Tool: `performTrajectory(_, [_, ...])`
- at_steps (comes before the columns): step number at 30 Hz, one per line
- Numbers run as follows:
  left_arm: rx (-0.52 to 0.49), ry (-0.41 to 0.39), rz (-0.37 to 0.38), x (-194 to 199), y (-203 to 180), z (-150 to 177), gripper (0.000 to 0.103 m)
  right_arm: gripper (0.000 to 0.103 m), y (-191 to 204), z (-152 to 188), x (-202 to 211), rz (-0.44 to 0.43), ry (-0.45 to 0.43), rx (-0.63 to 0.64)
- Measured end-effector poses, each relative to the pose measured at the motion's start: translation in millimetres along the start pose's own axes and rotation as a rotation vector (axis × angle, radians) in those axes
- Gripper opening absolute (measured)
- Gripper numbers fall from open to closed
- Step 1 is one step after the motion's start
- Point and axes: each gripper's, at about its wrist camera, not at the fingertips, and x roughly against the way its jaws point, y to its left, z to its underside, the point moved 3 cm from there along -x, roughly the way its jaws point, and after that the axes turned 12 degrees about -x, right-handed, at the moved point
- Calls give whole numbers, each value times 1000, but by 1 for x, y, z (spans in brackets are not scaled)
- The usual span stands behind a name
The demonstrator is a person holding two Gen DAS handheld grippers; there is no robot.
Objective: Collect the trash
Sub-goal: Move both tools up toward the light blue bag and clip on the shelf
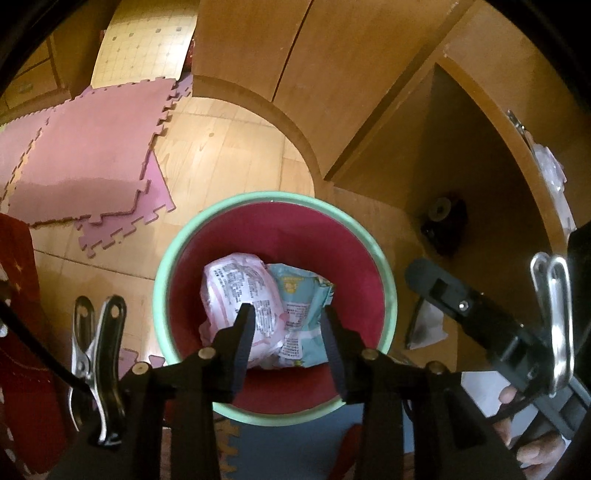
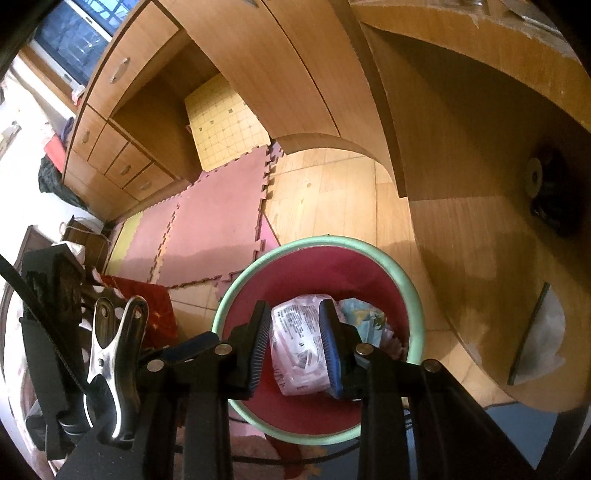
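Directly over the bin [image 1: 275, 306] hang both tools. The left tool [image 1: 288, 314] stands spread, nothing between its fingers [image 1: 242, 343]; a pink wrapper [image 1: 240, 295] and a pale blue wrapper [image 1: 303, 306] lie side by side on the bin's red bottom beneath it. The right tool [image 2: 293, 334] also stands parted above the bin [image 2: 321, 258]; the pink wrapper [image 2: 295, 339] shows in the gap, but whether the pads press on it I cannot tell. In the left view the right tool's black body [image 1: 480, 314] shows just beside the bin's rim, held by a hand [image 1: 532, 439].

Round the bin lies a wooden floor [image 2: 332, 192]. Beyond the bin pink foam mats [image 2: 218, 218] lock together, with a yellow tiled patch [image 2: 225, 122] farther off. A curved wooden desk [image 2: 480, 166] rises close beside the bin, a dark castor [image 2: 546, 192] under it. A red cloth [image 2: 147, 306] lies near the bin's other side. Farther from the bin stand wooden drawers [image 2: 118, 155] below a window [image 2: 74, 33].
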Motion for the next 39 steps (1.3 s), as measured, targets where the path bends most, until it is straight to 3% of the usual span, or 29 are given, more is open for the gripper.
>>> performTrajectory(15, [-63, -19, 12, 19, -23, -1, 46, 28, -3, 9, 34, -2, -74, -1])
performTrajectory(28, [-158, -105, 67, 77, -76, -12, 51, 29, -16, 24, 139, 2, -256, -7])
performTrajectory(33, [-191, -105, 121, 91, -105, 0, 51, 31, -30, 34, 188, 18, -349, -12])
performTrajectory(39, [-254, -129, 123, 109, -134, 21, 52, 32, -39, 53, 227, 42, -413, -11])
